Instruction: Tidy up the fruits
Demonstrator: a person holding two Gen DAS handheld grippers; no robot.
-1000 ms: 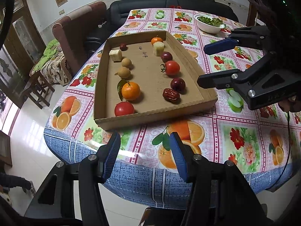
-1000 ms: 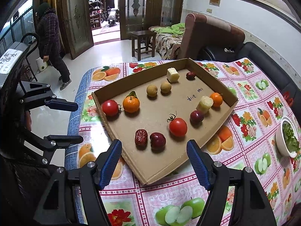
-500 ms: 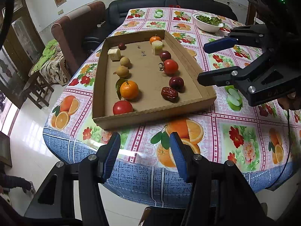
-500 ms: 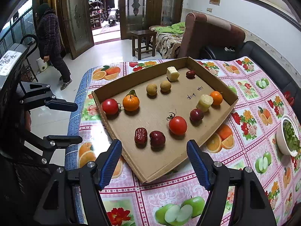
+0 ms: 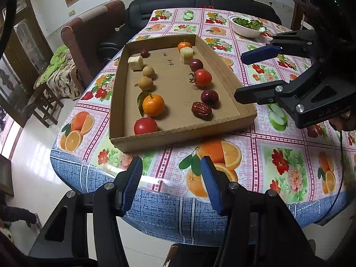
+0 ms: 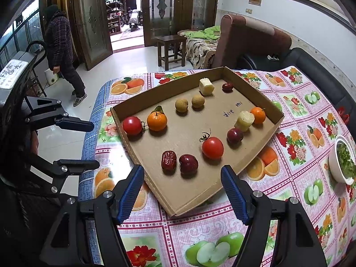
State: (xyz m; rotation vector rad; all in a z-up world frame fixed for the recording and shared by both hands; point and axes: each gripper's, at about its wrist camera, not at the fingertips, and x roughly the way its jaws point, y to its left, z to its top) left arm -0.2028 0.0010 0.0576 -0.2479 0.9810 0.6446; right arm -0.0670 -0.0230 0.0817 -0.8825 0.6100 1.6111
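Both jaws are spread wide and hold nothing. From the left gripper point(image 5: 171, 171), the long box point(image 5: 178, 134) on the surface point(image 5: 278, 155) runs straight away. From the right gripper point(image 6: 181, 184), one box corner points at it. Fruits lie in two rows along the box. A red tomato point(image 5: 145, 125), an orange point(image 5: 153, 105) and two small brown fruits point(image 5: 145, 83) are in one row. A wrinkly date point(image 6: 168, 160), its long side up-and-down in this view, lies by a dark plum point(image 6: 188, 163). Black writing point(image 6: 228, 113) is too small to read. The bowl point(image 6: 333, 162) is cut off at the edge.
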